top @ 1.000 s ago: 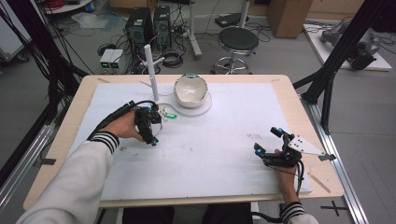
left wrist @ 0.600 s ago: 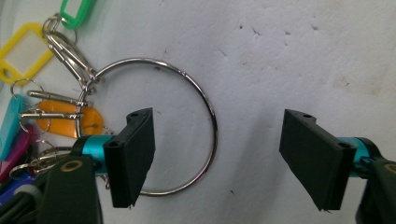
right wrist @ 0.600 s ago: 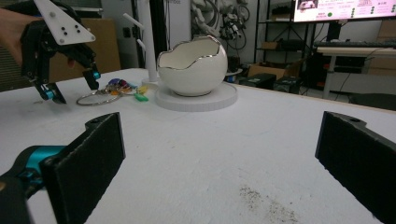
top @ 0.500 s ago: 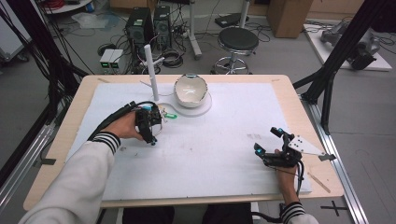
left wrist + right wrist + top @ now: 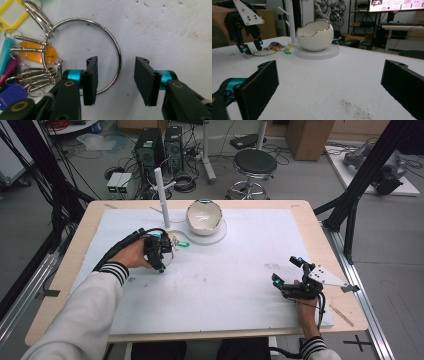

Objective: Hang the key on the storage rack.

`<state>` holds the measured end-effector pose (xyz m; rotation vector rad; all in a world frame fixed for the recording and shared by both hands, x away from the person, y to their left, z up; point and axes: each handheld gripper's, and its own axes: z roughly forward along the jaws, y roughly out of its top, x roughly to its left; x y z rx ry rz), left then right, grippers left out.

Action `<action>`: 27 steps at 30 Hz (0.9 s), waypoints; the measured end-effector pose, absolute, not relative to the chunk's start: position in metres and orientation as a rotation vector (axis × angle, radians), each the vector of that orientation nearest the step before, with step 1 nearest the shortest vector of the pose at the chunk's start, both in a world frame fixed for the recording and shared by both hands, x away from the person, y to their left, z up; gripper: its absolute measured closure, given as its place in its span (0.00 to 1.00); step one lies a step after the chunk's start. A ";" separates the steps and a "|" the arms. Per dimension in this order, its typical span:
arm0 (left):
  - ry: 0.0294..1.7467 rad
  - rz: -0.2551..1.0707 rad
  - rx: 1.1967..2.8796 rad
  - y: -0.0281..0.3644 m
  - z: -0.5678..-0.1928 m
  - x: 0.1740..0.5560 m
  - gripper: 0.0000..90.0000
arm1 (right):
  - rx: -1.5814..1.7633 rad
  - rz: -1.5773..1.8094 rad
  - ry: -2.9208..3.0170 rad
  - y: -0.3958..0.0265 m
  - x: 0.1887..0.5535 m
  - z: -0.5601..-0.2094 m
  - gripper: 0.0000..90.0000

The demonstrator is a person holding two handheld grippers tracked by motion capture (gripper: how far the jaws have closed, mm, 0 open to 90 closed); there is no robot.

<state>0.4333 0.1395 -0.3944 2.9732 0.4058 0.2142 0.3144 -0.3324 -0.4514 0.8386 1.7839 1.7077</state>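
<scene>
Right tongs [image 5: 286, 271] rest low at the near right of the counter [image 5: 240, 290], spread wide with nothing between them, well apart from the work.

Left tongs [image 5: 115, 80] point down over the key ring [image 5: 110, 45], which lies flat on the counter's white sheet just beside the bowl's base. The jaws have just been closing. The ring's wire now runs through the gap, near the inner face of one pad, but neither pad presses on it (released, not yet a grip).

Step in hand, as I read it: pinch the ring's bare arc. To do it well, keep the tips down against the sheet so the thin wire cannot slip under them, close square across the wire, and stay on the free arc, clear of the tags [image 5: 35, 53] and small rings bunched on the far side. Lift only once the wire is firmly held; the tags' weight will swing it.

Beyond: bowl [image 5: 203, 216] on its white disc, then the white post [image 5: 162, 195].
</scene>
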 end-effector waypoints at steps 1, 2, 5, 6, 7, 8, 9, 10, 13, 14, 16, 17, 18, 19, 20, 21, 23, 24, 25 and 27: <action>0.401 0.220 2.976 0.139 -0.395 0.434 0.63 | 0.830 1.707 1.784 -0.333 0.315 -0.451 0.01; 0.403 0.223 2.978 0.139 -0.395 0.433 0.63 | 0.830 1.707 1.784 -0.333 0.315 -0.451 0.01; 0.406 0.222 2.981 0.139 -0.396 0.433 0.68 | 0.834 1.704 1.786 -0.333 0.314 -0.451 0.01; 0.402 0.221 2.990 0.138 -0.396 0.433 0.68 | 0.834 1.704 1.786 -0.333 0.314 -0.451 0.01; 0.400 0.219 2.996 0.138 -0.396 0.434 0.70 | 0.831 1.706 1.785 -0.332 0.314 -0.451 0.01; 0.399 0.222 2.998 0.138 -0.396 0.434 0.71 | 0.831 1.704 1.787 -0.332 0.314 -0.451 0.01; 0.403 0.215 2.997 0.137 -0.396 0.434 0.71 | 0.831 1.704 1.787 -0.332 0.314 -0.451 0.01; 0.403 0.216 3.000 0.137 -0.396 0.434 0.73 | 0.831 1.706 1.785 -0.332 0.315 -0.451 0.01; 0.398 0.211 3.009 0.136 -0.396 0.434 0.75 | 0.831 1.704 1.786 -0.332 0.314 -0.451 0.01; 0.391 0.213 3.010 0.135 -0.397 0.434 0.76 | 0.831 1.704 1.786 -0.332 0.314 -0.451 0.01; 0.385 0.212 3.023 0.134 -0.398 0.434 0.79 | 0.831 1.704 1.787 -0.333 0.314 -0.451 0.01; 0.381 0.210 3.024 0.134 -0.399 0.434 0.79 | 0.831 1.706 1.784 -0.332 0.315 -0.451 0.01; 0.377 0.203 3.028 0.134 -0.399 0.434 0.81 | 0.831 1.703 1.787 -0.332 0.314 -0.451 0.01; 0.377 0.205 3.028 0.134 -0.400 0.433 0.82 | 0.831 1.703 1.786 -0.332 0.314 -0.451 0.01; 0.368 0.199 3.036 0.133 -0.401 0.434 0.83 | 0.831 1.704 1.786 -0.332 0.314 -0.451 0.01; 0.368 0.199 3.036 0.133 -0.401 0.434 0.84 | 0.831 1.704 1.786 -0.332 0.314 -0.451 0.01; 0.367 0.201 3.035 0.133 -0.401 0.433 0.85 | 0.830 1.706 1.784 -0.332 0.315 -0.451 0.01; 0.364 0.199 3.038 0.133 -0.402 0.434 0.86 | 0.831 1.707 1.783 -0.332 0.314 -0.451 0.01; 0.364 0.199 3.038 0.133 -0.402 0.434 0.86 | 0.830 1.707 1.784 -0.332 0.315 -0.451 0.01; 0.367 0.193 3.037 0.133 -0.402 0.434 0.87 | 0.830 1.706 1.784 -0.332 0.314 -0.451 0.01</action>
